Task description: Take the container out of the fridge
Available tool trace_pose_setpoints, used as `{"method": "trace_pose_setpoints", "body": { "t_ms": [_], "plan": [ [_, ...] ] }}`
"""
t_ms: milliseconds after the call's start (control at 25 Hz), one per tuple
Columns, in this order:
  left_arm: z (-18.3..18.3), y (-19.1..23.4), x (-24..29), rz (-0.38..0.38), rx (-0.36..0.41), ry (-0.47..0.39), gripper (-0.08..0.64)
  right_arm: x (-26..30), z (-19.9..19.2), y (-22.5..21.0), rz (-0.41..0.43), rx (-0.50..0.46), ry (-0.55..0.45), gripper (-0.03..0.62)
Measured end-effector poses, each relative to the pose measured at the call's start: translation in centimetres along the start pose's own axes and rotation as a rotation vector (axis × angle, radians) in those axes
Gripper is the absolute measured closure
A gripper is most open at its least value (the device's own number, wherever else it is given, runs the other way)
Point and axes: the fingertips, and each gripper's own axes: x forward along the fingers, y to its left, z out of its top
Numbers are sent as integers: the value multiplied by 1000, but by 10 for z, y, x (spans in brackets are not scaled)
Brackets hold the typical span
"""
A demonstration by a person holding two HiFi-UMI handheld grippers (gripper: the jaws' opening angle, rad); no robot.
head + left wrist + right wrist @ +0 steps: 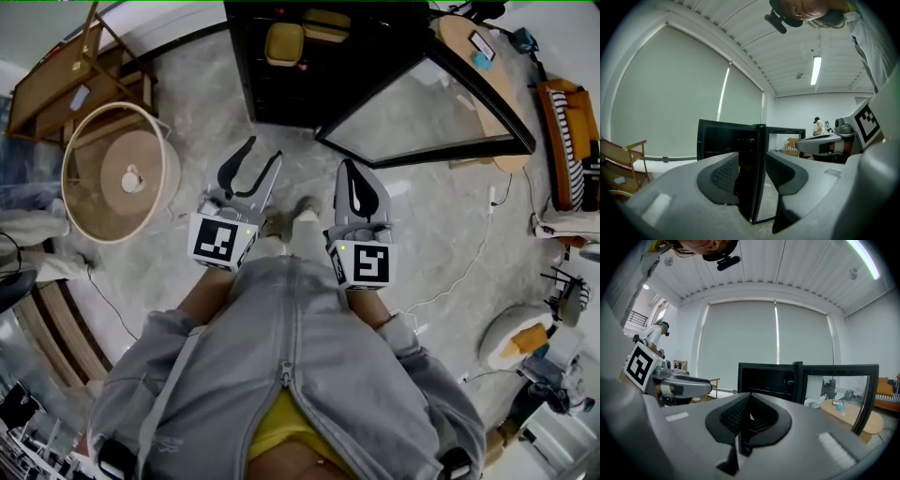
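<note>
Fridge open, container waiting: a person stood facing an open black fridge at 12 o'clock, with a gripper in each hand held low over the pale stone floor. The left gripper had its jaws partly spread with nothing between them. The right gripper had its jaws pressed together and was also empty. A yellow container sat on a shelf inside the fridge, near the front edge, with a second yellowish tub just beside it toward 1 o'clock. The glass door hung wide open toward 2 o'clock, its near edge close to the right gripper's tip but not touching it. A strip of bare floor separated both grippers from the fridge's front edge. A round wicker basket lay at 9 o'clock, well apart from the left gripper, and a white cable trailed at 4 o'clock.
</note>
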Motion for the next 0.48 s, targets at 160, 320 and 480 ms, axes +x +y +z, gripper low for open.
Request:
{"method": "trace_pose_setpoints", "body": {
  "t_ms": [160,320,480],
  "plan": [
    [-2,7,18,13,-4,3,376,19,0,-14,3,-4,-10,592],
    [-3,13,38,30,6,12,367,41,-1,-29,24,-16,-29,592],
    [1,22,64,56,12,5,365,71,1,-46,63,-22,-38,592]
  ]
}}
